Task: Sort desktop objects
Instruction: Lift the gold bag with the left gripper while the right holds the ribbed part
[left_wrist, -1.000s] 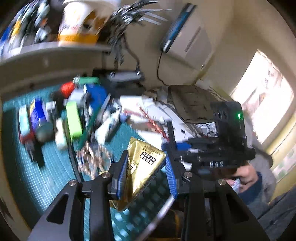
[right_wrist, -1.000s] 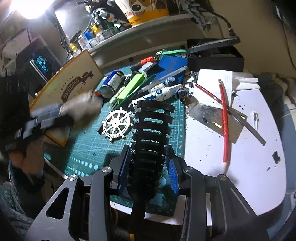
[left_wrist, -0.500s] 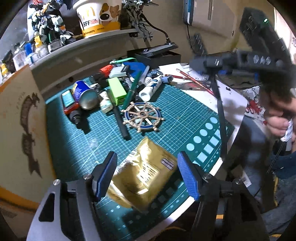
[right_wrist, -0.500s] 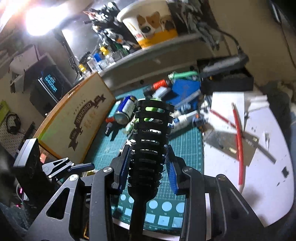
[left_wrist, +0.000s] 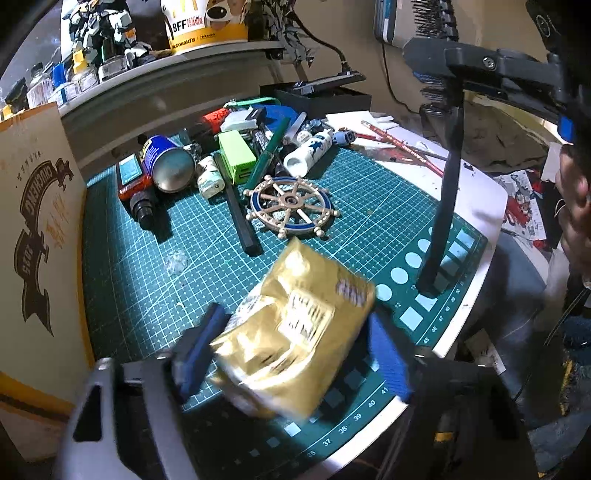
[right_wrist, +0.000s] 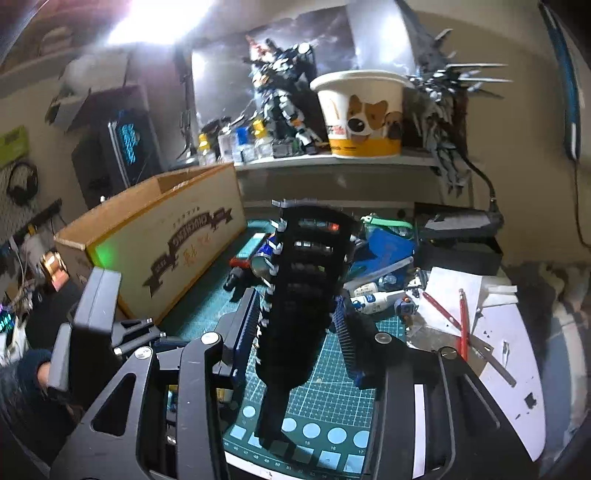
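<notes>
My left gripper (left_wrist: 291, 354) hangs over the green cutting mat (left_wrist: 332, 221), its blue fingers (left_wrist: 201, 343) closing, with the gold packet (left_wrist: 295, 332) blurred between them. I cannot tell whether the pads press on it. Beyond it on the mat lie the ship's wheel (left_wrist: 291, 205), a green box (left_wrist: 236, 157), a blue can (left_wrist: 166, 164) and a white tube (left_wrist: 308, 153), heaped near the shelf (left_wrist: 166, 85).

My right gripper (right_wrist: 295, 328) carries the black hairbrush (right_wrist: 306, 295) upright, handle hanging down towards the mat. Its fingers (right_wrist: 245, 325) are easing apart, yet they look set against the brush head on both sides. A wooden box (right_wrist: 155, 240) stands open to the left, red pencils (right_wrist: 461, 317) lie on the white surface (right_wrist: 517, 369) at right.
</notes>
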